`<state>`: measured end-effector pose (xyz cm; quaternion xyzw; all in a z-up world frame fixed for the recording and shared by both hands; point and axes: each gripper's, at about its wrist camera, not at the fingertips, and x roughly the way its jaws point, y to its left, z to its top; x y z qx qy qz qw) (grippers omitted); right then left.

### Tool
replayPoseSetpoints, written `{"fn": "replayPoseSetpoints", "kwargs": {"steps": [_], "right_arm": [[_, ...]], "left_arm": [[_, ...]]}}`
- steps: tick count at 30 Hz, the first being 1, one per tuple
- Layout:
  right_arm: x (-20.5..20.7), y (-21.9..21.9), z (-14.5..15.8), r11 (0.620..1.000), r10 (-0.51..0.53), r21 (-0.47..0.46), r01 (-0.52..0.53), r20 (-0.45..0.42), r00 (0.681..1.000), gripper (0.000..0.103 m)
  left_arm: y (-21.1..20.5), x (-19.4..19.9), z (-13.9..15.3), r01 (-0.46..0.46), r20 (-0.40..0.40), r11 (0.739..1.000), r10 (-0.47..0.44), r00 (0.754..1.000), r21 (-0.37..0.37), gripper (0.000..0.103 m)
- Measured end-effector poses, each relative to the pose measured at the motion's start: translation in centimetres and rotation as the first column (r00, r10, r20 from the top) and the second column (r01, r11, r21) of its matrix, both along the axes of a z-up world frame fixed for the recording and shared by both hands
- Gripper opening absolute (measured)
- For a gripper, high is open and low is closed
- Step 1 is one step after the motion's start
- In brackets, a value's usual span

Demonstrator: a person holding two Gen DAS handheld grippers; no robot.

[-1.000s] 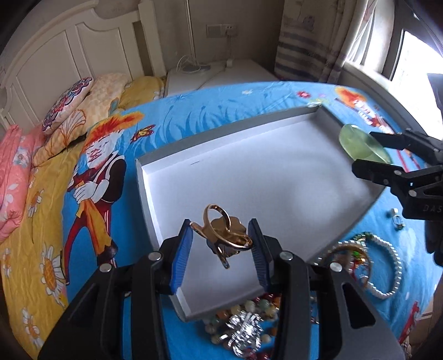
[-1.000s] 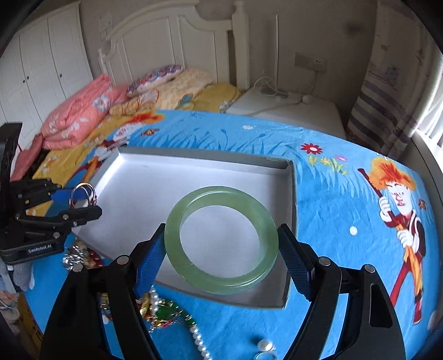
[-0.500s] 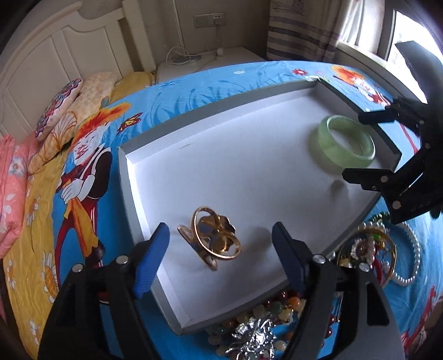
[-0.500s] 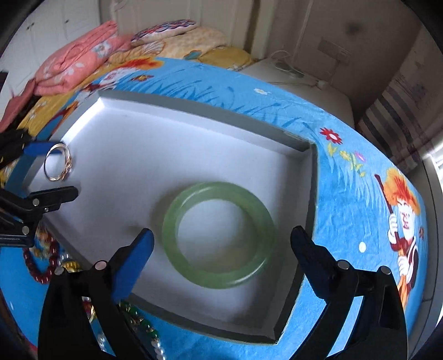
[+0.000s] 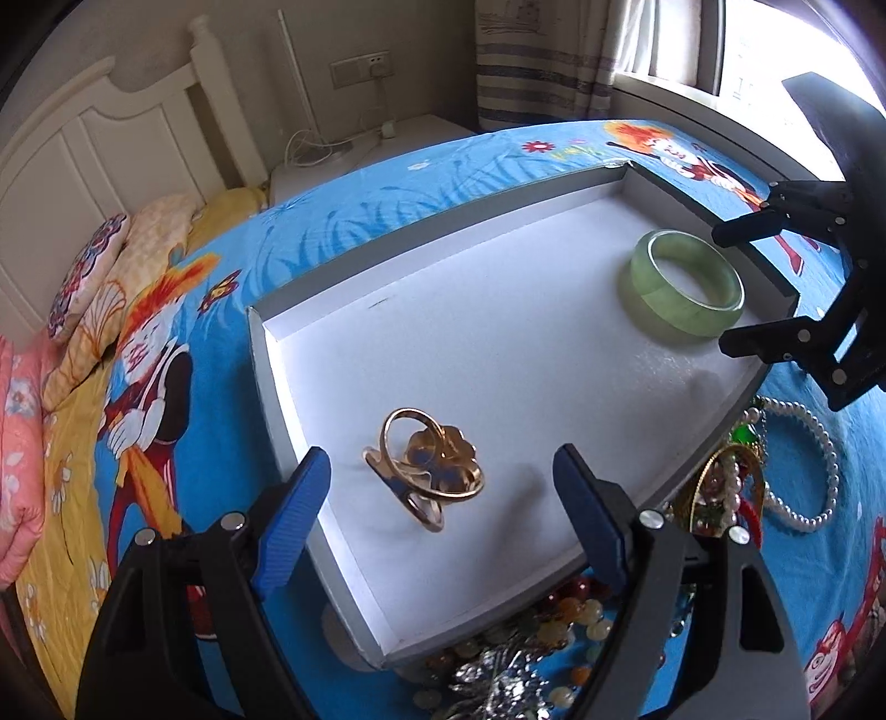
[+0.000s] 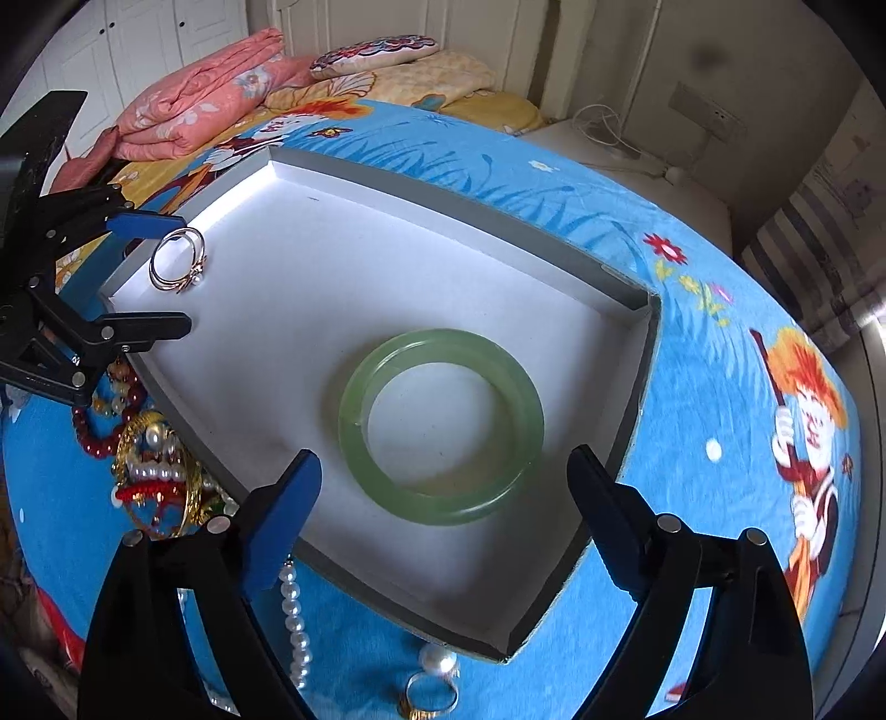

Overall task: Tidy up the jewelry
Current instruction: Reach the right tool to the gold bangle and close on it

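A shallow grey tray with a white floor [image 5: 498,354] [image 6: 310,249] lies on the blue bedspread. A gold clover bangle [image 5: 426,471] [image 6: 178,260] lies in its near-left corner, between the open jaws of my left gripper [image 5: 443,509] [image 6: 155,277]. A green jade bangle [image 5: 686,291] [image 6: 443,423] lies flat in the tray's right part, between the open jaws of my right gripper [image 6: 443,509] [image 5: 742,288]. Neither gripper holds anything.
A heap of loose jewelry lies on the bedspread beside the tray: a pearl necklace [image 5: 814,454] [image 6: 293,620], bead strings [image 5: 559,620] [image 6: 105,421], gold pieces [image 6: 160,471] and a pearl ring [image 6: 434,681]. Pillows [image 6: 382,50] and a pink quilt [image 6: 205,111] lie near the headboard.
Both grippers opened and let go. The gold bangle and the green bangle, held above the tray a second ago, now lie on the tray floor. Both grippers have drawn back slightly.
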<state>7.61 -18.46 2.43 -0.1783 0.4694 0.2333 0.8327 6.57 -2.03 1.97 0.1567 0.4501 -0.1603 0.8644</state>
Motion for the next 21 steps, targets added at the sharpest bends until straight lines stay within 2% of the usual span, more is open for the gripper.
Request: {"fn": "replayPoseSetpoints", "kwargs": {"steps": [8,21], "right_arm": [[-3.7,-1.2,0.0,0.996,-0.082,0.050,0.080,0.036,0.996,0.087],[-7.7,-0.6,-0.2,0.990,-0.123,0.083,0.115,0.097,0.988,0.088]], "left_arm": [[-0.7,-1.4,-0.2,0.072,-0.001,0.997,-0.072,0.997,0.005,0.081],[0.3,-5.2,-0.3,0.055,0.033,0.998,-0.054,0.998,-0.022,0.080]]}}
